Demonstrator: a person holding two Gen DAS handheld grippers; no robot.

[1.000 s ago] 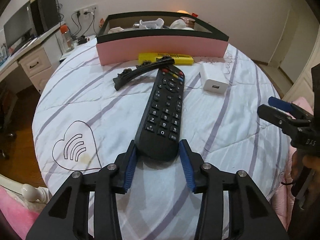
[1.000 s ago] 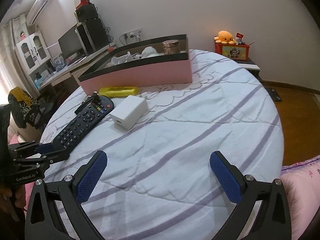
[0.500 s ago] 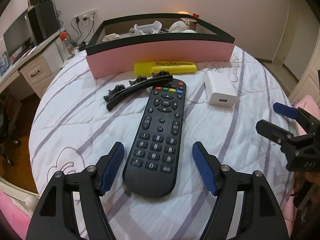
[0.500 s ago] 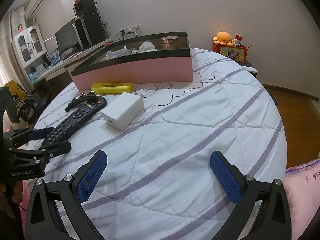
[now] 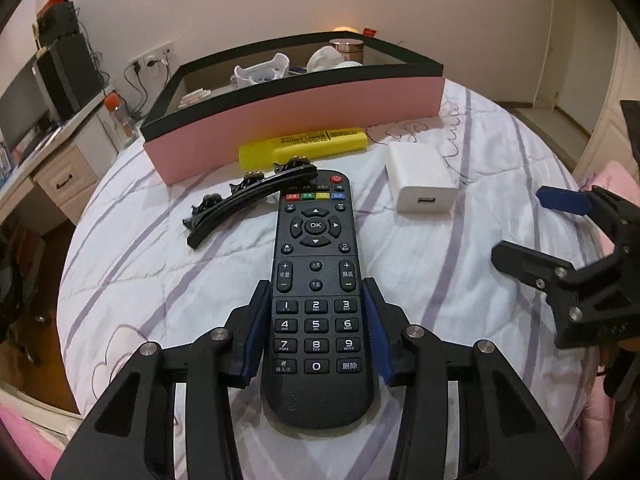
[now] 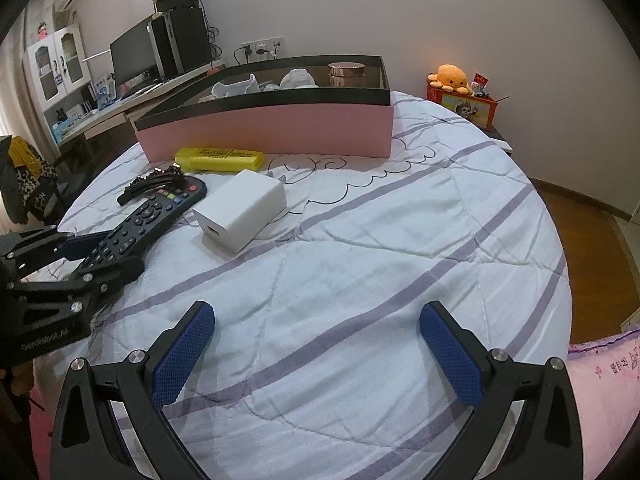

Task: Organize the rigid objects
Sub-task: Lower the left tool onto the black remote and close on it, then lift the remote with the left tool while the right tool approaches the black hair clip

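A black remote control (image 5: pixel 315 292) lies on the white striped quilt. My left gripper (image 5: pixel 316 320) is shut on its lower half, blue pads against both long sides; it also shows in the right wrist view (image 6: pixel 80 256). A black hair clip (image 5: pixel 248 200), a yellow highlighter (image 5: pixel 304 145) and a white charger block (image 5: pixel 420 184) lie past the remote, in front of a pink box with a black rim (image 5: pixel 296 120). My right gripper (image 6: pixel 316 356) is open and empty over bare quilt, right of the remote; it also shows in the left wrist view (image 5: pixel 560 232).
The pink box holds several white items and a metal tin (image 6: pixel 347 74). A desk with monitor and speakers (image 6: pixel 160 52) stands at the back left. A nightstand with an orange plush (image 6: pixel 450 76) is at the back right. A pink pillow (image 6: pixel 600 380) lies at the bed's right edge.
My left gripper, open half a second ago, has moved forward along the remote and closed on its lower half. The right gripper stayed open and shifted only slightly.
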